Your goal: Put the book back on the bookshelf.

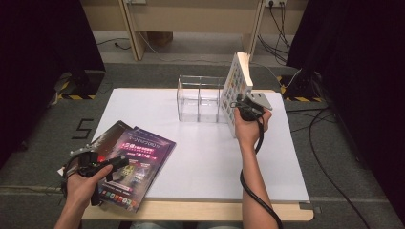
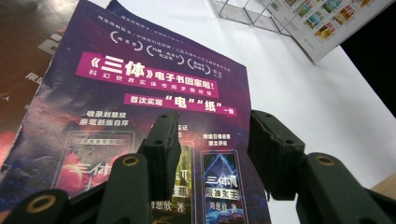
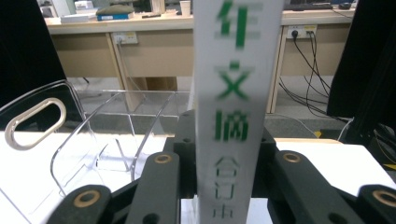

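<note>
Between my right gripper's pads: a white book, pinched at its spine, standing upright at the right end of the clear acrylic rack. Stiff, weighty, glossy cover, likely to slip; best gripped low on the spine. My left gripper, jaws spread and holding nothing, hovers above the purple magazine on the white table sheet.

White book upright in right gripper, beside clear rack.

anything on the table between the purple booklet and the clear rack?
Nothing: in the high view only bare white tabletop separates the purple booklet from the clear rack.
</note>
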### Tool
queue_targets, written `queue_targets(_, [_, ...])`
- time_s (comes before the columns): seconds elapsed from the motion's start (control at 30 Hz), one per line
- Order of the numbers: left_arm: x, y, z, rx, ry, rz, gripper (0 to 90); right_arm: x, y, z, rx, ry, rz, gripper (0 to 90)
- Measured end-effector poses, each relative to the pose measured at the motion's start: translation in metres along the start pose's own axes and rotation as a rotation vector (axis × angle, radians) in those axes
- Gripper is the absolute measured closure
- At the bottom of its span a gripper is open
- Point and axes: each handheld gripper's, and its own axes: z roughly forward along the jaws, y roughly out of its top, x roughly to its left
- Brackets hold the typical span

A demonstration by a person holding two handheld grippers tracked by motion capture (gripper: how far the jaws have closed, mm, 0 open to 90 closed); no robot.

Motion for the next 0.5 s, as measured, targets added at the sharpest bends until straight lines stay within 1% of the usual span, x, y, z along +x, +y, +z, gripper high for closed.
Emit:
queue_targets(0.03, [0.0, 0.0, 0.0, 0.001, 0.0, 0.001, 52.9, -0.001, 0.001, -0.002, 0.003, 0.006, 0.001, 69.6])
queue_targets(0.1, [-0.001, 0.0, 0.0, 0.0, -0.001, 0.002, 52.8, -0.001, 0.006, -0.006, -0.011, 0.006, -0.006, 67.4])
queue_targets(0.17, [-0.001, 0.0, 0.0, 0.0, -0.002, 0.002, 52.8, -0.002, 0.011, -0.009, -0.017, 0.01, 0.003, 64.2])
queue_targets(0.27, [-0.001, 0.0, 0.0, 0.002, -0.004, 0.005, 52.8, -0.005, 0.018, -0.009, -0.012, 0.009, 0.003, 60.9])
queue_targets(0.43, [-0.001, 0.0, 0.0, 0.002, -0.003, 0.004, 52.8, -0.008, 0.028, -0.006, 0.008, 0.025, 0.004, 59.7])
queue_targets(0.5, [0.0, 0.0, 0.0, 0.0, -0.002, 0.003, 52.8, -0.007, 0.03, -0.004, 0.008, 0.021, 0.003, 60.0])
